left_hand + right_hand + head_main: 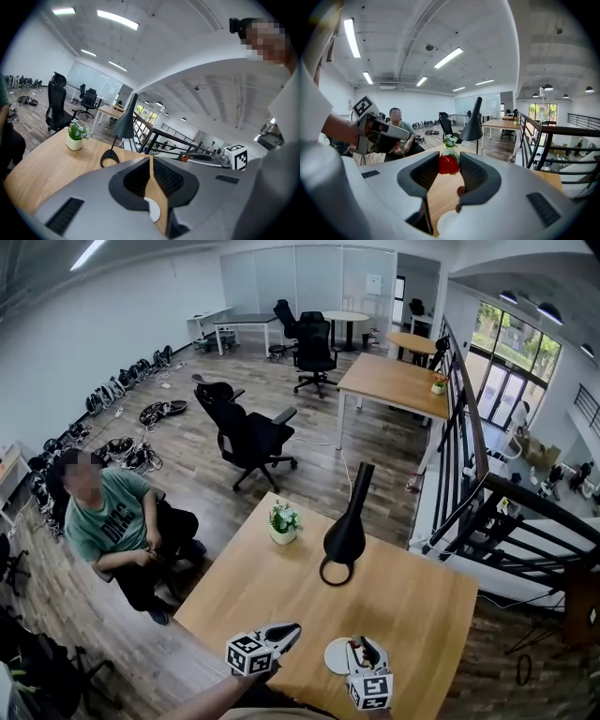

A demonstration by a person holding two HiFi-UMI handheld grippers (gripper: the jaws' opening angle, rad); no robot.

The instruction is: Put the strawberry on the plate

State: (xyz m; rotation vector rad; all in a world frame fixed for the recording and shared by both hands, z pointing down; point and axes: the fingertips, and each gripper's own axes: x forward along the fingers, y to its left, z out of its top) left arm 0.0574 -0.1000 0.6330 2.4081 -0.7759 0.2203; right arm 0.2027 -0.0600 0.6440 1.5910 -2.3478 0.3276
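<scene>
A red strawberry [448, 165] sits pinched between the pads of my right gripper [449, 159], which is shut on it. That gripper [361, 645] hangs just above a small white plate [336, 657] near the front edge of the wooden table [403, 601]. In the right gripper view the plate [447, 225] lies directly below the jaws. My left gripper [291, 632] hovers to the left of the plate with its jaws shut together and nothing in them. In the left gripper view the strawberry [185, 159] shows as a red spot in the other gripper.
A black desk lamp [345, 531] and a small potted plant [283, 521] stand at the table's far end. A person [108, 521] sits beyond the table's left side. A black railing [469, 456] runs along the right.
</scene>
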